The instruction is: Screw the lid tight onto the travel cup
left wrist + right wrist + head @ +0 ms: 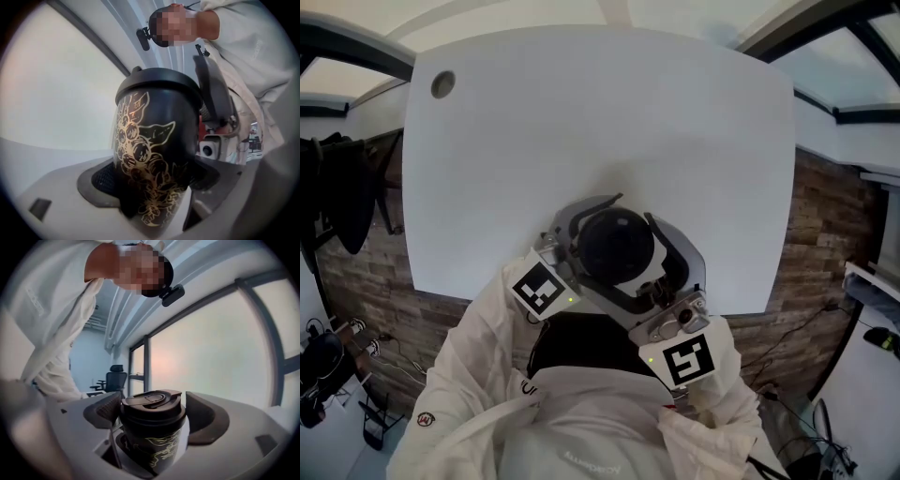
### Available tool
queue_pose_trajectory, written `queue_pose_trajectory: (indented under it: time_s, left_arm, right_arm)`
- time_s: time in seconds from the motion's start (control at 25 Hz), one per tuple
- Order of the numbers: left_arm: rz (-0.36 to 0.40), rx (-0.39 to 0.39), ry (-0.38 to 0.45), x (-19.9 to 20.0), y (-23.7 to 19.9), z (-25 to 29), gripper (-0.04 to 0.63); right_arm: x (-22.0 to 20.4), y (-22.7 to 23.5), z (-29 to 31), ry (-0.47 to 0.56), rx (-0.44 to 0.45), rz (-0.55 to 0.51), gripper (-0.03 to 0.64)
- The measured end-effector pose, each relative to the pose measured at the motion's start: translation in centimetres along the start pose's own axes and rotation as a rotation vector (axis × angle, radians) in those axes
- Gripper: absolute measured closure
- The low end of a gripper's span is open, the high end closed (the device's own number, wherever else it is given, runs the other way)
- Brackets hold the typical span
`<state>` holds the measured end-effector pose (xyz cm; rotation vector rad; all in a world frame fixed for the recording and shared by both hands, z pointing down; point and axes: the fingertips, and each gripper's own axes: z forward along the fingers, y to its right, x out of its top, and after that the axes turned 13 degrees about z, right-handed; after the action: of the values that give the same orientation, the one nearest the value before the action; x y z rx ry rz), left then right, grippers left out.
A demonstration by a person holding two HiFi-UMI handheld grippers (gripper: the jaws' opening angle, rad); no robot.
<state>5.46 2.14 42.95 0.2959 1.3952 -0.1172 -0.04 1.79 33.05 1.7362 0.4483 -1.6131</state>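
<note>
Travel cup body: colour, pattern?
Black travel cup with a gold berry-and-leaf line drawing; shows best in left gripper view.

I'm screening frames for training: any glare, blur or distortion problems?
Head view: table washed-out white, edges bowed by the lens. Left gripper view: cup dark against a bright background, gold print sharp. Right gripper view: window glare behind the dark lid; round fisheye vignette.
</note>
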Motion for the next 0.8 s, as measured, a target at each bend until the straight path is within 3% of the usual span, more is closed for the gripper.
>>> queue_pose_trajectory:
  time_s: [0.2,0.28,0.36,0.48,0.6,0.72,0.8]
  left_arm:
    - [0.005,0.172,-0.031,0.0,-0.3,0.6,0.173]
    - [0.017,0.204,-0.030,0.2,-0.2,0.7,0.173]
    - [0.028,0.201,-0.020,0.4,-0.1,0.8,0.173]
    - [0.031,0.164,-0.009,0.4,0.0,0.7,0.173]
    - [0.029,0.116,0.001,0.3,0.1,0.8,0.173]
    - [0.040,0.051,0.016,0.3,0.2,0.7,0.173]
    - [0.047,0.005,0.027,0.4,0.5,0.7,0.173]
  right_arm:
    - [0.4,1.1,-1.1,0.108,-0.361,0.062,0.209]
    - [0.3,1.1,-1.4,0.114,-0.424,0.051,0.209]
    - [0.2,1.1,-1.5,0.106,-0.428,0.043,0.209]
    - [0.0,0.8,-1.4,0.083,-0.379,0.050,0.209]
    - [0.3,0.5,-1.9,0.075,-0.262,0.099,0.209]
    - [1.5,0.0,-2.4,0.060,-0.063,0.094,0.209]
    - [1.5,-0.1,-2.8,-0.007,0.103,0.075,0.209]
